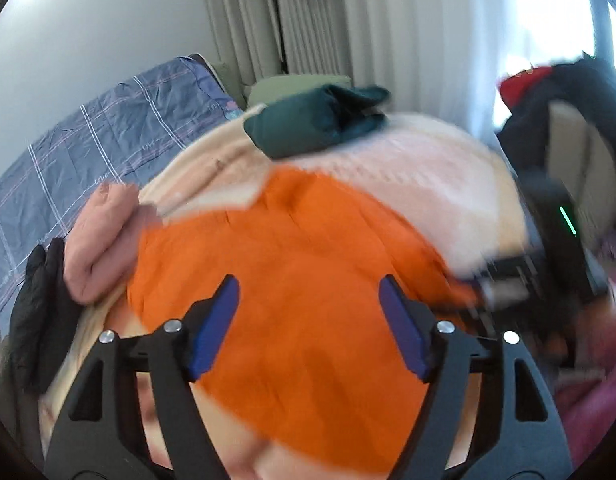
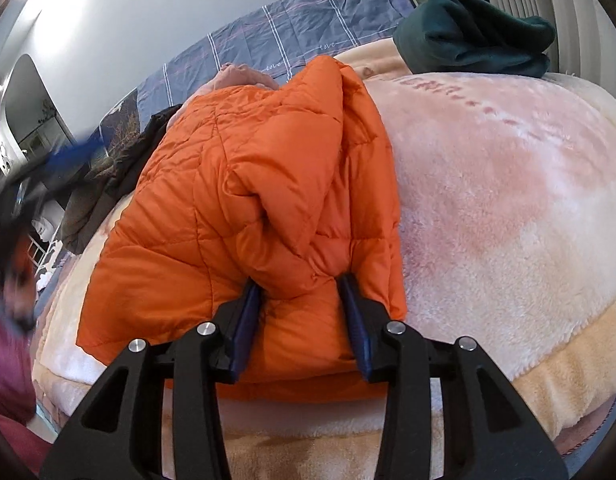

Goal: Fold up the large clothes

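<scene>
While blurred in the left wrist view, orange quilted jacket (image 1: 292, 272) plain enough, filling centre of frame on pale pink fleece blanket (image 1: 419, 184). Left gripper (image 1: 309, 322) over the jacket, blue-padded fingers (image 1: 212, 328) spread wide, nothing between them; contact with the fabric cannot be told through the blur. Dark green folded garment (image 1: 319, 120) upper centre, at far edge of blanket. Pink rolled garment (image 1: 96, 248) at left, touching jacket's edge. Black garment (image 1: 40, 312) at far left edge, beside the pink one. Blue-grey checked bedsheet (image 1: 88, 144) upper left. White curtains (image 1: 308, 16) top centre. Dark blurred shape at right edge, probably the other gripper, too smeared to read.

Right wrist view sharp. Jacket (image 2: 244, 208) lying folded over itself, centre-left of frame, a raised ridge of fabric running from upper centre down toward the fingers. Right gripper (image 2: 300, 312) at jacket's near hem, fingers (image 2: 246, 328) partly closed, pinching a bunched fold of the orange fabric between the pads. Blanket (image 2: 507, 200) filling right half of frame. Green garment (image 2: 471, 36) upper right, resting on blanket. Pink garment (image 2: 240, 76) just behind jacket's top. Checked bedsheet (image 2: 292, 28) across upper centre. Dark olive cloth (image 2: 112, 184) at left, beside jacket. Left edge smeared with motion blur.
</scene>
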A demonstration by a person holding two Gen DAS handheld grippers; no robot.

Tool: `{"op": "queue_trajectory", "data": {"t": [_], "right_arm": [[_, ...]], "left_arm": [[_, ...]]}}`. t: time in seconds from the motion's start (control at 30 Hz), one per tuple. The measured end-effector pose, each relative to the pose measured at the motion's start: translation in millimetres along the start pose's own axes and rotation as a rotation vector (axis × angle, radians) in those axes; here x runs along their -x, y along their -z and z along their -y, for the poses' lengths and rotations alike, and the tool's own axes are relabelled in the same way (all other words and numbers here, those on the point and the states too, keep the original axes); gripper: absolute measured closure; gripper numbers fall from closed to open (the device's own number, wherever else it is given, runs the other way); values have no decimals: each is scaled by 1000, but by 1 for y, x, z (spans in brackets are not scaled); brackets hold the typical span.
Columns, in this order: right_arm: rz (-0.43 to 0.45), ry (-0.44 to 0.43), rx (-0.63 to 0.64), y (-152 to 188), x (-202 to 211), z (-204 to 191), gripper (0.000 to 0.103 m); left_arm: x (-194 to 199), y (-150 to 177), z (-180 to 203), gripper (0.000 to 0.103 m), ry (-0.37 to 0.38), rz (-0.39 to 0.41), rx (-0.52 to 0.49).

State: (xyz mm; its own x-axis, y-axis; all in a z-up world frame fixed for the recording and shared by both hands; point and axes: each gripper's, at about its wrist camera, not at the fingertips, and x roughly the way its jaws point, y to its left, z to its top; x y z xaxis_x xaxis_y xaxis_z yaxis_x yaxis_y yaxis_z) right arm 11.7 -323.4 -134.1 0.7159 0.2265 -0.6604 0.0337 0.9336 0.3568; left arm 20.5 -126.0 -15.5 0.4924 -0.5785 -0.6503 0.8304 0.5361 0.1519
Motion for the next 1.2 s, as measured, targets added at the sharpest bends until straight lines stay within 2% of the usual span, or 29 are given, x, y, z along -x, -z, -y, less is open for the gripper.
{"op": "queue_trajectory", "data": {"t": [0.13, 0.27, 0.33, 0.43, 0.5, 0.6, 0.73, 0.77, 0.8, 0.87, 0.93, 0.97, 1.07, 1.13, 1.2], "right_arm": [[5, 1, -1, -2, -3, 2, 62], [11, 1, -5, -1, -3, 3, 61], [14, 3, -3, 1, -2, 2, 61], [12, 9, -5, 2, -1, 2, 62], [16, 16, -19, 2, -1, 3, 62], [15, 13, -27, 2, -1, 3, 62], [16, 27, -2, 1, 1, 0, 62], [20, 29, 5, 1, 2, -1, 62], [23, 31, 14, 2, 3, -1, 62], [27, 28, 17, 3, 5, -2, 62], [27, 21, -2, 3, 5, -1, 61], [29, 21, -3, 4, 4, -1, 61], [34, 35, 10, 6, 4, -6, 60], [33, 37, 9, 5, 5, -4, 60], [31, 36, 10, 5, 6, -4, 60]], "left_arm": [[12, 46, 42, 29, -10, -68, -65], [0, 73, 65, 29, -87, -121, -73], [-5, 78, 68, 28, -129, -123, -79], [-18, 82, 55, 27, -261, -168, -38], [-17, 90, 41, 27, -262, -194, 27], [-8, 108, 35, 27, -281, -214, 28], [0, 106, 28, 29, -243, -229, 64], [4, 104, 28, 38, -206, -231, 73], [10, 102, 26, 44, -133, -233, 89], [26, 94, 19, 67, 17, -227, 137], [40, 83, 17, 75, 78, -195, 151], [48, 71, 13, 78, 81, -147, 140], [50, 32, 1, 78, 33, -15, 105], [31, 6, -9, 78, 17, 53, 94], [2, -14, -20, 78, 48, 69, 115]]}}
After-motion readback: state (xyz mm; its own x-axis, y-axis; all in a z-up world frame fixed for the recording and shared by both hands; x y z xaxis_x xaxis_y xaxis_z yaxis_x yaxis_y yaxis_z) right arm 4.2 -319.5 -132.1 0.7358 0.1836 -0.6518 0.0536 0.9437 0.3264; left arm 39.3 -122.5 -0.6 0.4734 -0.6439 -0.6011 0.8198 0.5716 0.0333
